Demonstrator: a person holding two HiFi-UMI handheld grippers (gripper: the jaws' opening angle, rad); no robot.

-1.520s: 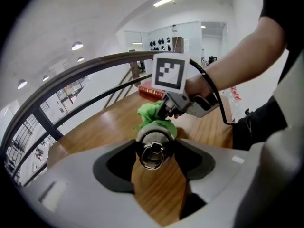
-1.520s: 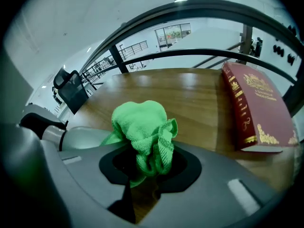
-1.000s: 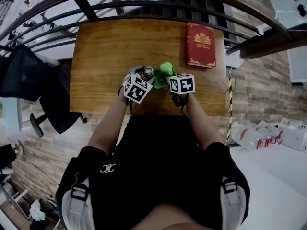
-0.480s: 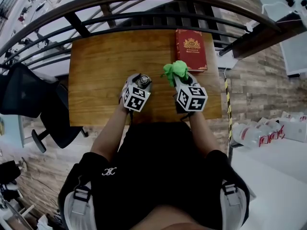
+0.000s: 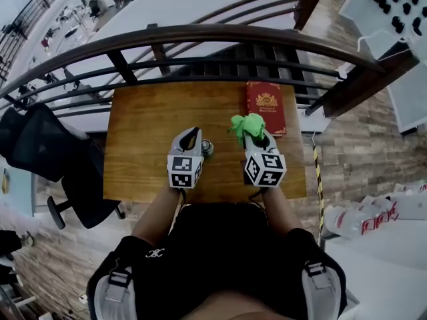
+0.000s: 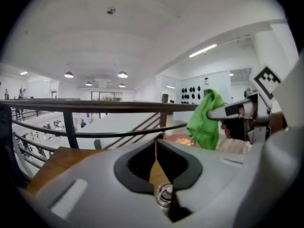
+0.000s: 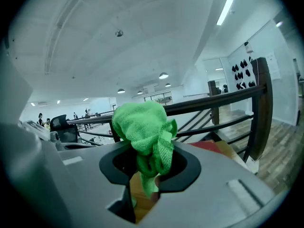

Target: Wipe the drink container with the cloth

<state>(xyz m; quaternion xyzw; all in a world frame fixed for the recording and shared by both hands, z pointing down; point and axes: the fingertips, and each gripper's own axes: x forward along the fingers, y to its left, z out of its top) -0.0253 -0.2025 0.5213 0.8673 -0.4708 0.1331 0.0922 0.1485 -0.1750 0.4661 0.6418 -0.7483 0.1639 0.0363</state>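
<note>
Cloth (image 5: 247,123) hangs clamped in right tongs (image 7: 142,184); left tongs (image 6: 155,151) have just closed empty, so reopen, steady the container (image 5: 207,148) at their three o'clock, then wipe.

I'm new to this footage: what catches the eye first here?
The bright green cloth clamped in the right gripper, over the wooden table, stands out first. Then the red book at the table's far edge, toward the right, and the small metal drink container standing mid-table.

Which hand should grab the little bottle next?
Left. The left gripper hovers beside the drink container, its jaws just closed with nothing between them; the right gripper grips the green cloth.
</note>
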